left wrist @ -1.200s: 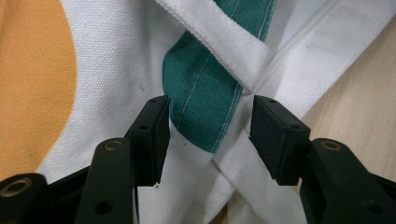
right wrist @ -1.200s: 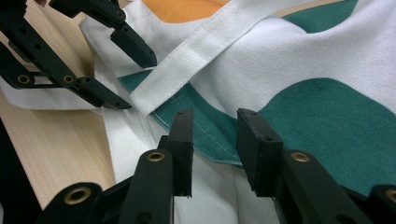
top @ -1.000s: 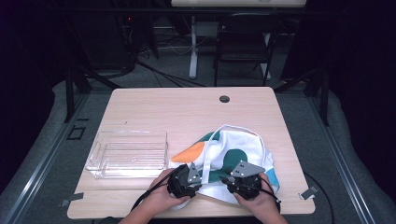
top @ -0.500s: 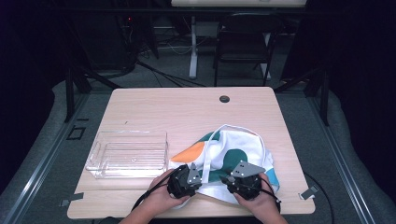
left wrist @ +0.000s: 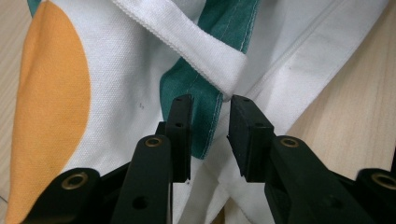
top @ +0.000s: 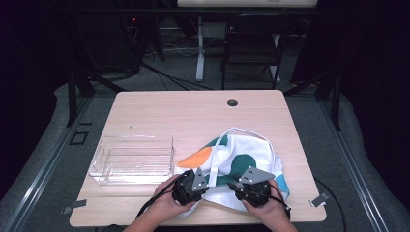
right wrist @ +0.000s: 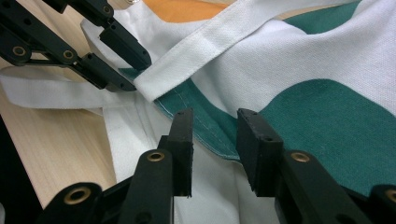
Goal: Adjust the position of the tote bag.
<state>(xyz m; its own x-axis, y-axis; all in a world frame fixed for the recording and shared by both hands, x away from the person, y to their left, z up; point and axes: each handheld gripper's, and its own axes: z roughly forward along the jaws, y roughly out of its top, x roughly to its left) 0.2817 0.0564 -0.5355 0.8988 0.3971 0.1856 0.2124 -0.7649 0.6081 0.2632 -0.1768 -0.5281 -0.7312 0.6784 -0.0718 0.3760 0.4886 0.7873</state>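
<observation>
Lying crumpled, white tote bag [top: 241, 159], green and orange patches, left gripper [left wrist: 211, 135] narrowing over its hem, right gripper [right wrist: 215, 149] part-open.

white bag [top: 241, 159] with green, orange patches, crumpled on table's near-right

Black tongs [left wrist: 211, 109], brass-ringed pivot holes, grey triangular top plates, black cables.
</observation>
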